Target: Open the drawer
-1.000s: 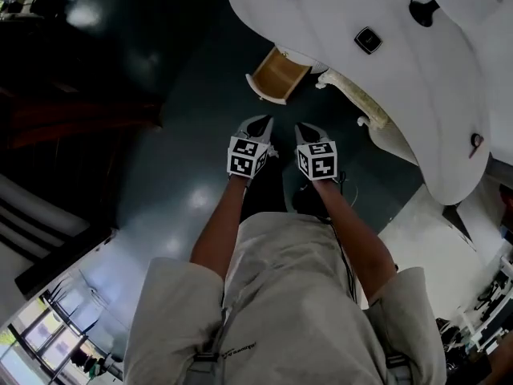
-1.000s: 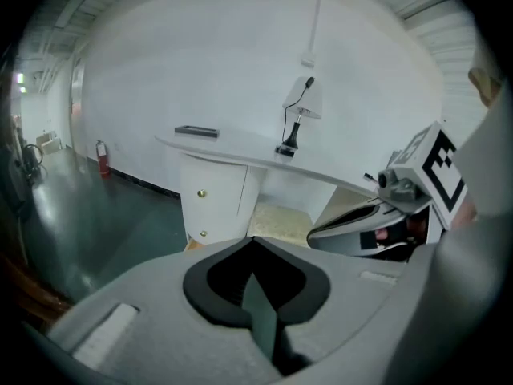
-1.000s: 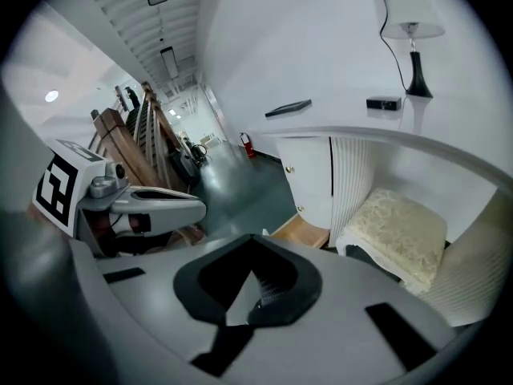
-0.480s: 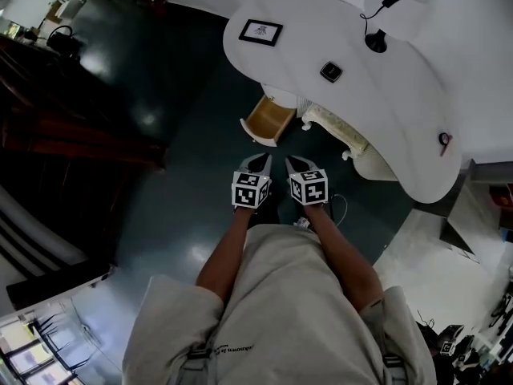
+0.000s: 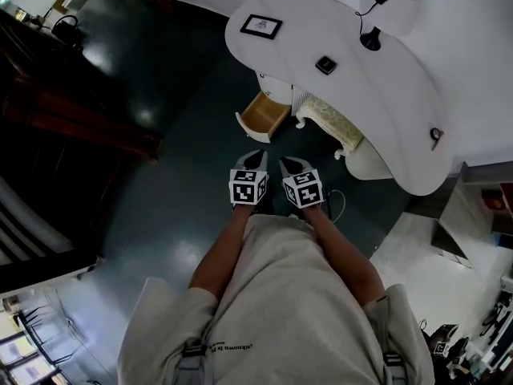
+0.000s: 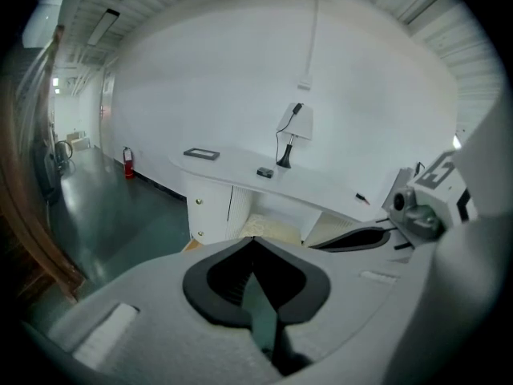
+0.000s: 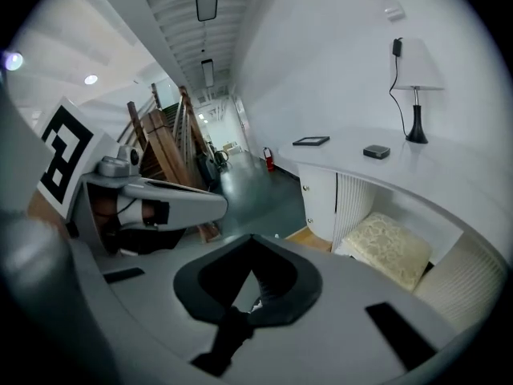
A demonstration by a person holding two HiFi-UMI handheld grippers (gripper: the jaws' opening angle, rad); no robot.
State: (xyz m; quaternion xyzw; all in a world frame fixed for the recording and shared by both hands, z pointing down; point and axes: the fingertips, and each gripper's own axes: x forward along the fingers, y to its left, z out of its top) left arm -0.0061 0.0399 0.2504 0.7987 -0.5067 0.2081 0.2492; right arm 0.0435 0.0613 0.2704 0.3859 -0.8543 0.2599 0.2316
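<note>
The drawer of the curved white desk stands pulled out, its wooden inside showing. Both grippers hang in front of my body, well short of the drawer and touching nothing. In the head view my left gripper and right gripper sit side by side, tips pointing toward the desk. The left gripper has its jaws shut and empty, with a strip of the drawer just past them. My right gripper is likewise shut on nothing, and the drawer lies beyond it.
A cream cushioned seat is tucked under the desk right of the drawer. On the desk are a picture frame, a small black box and a lamp. A dark wooden staircase fills the left.
Both grippers have drawn back from the desk and risen together, still shut. The desk and drawer look farther away. The drawer stays pulled out.
</note>
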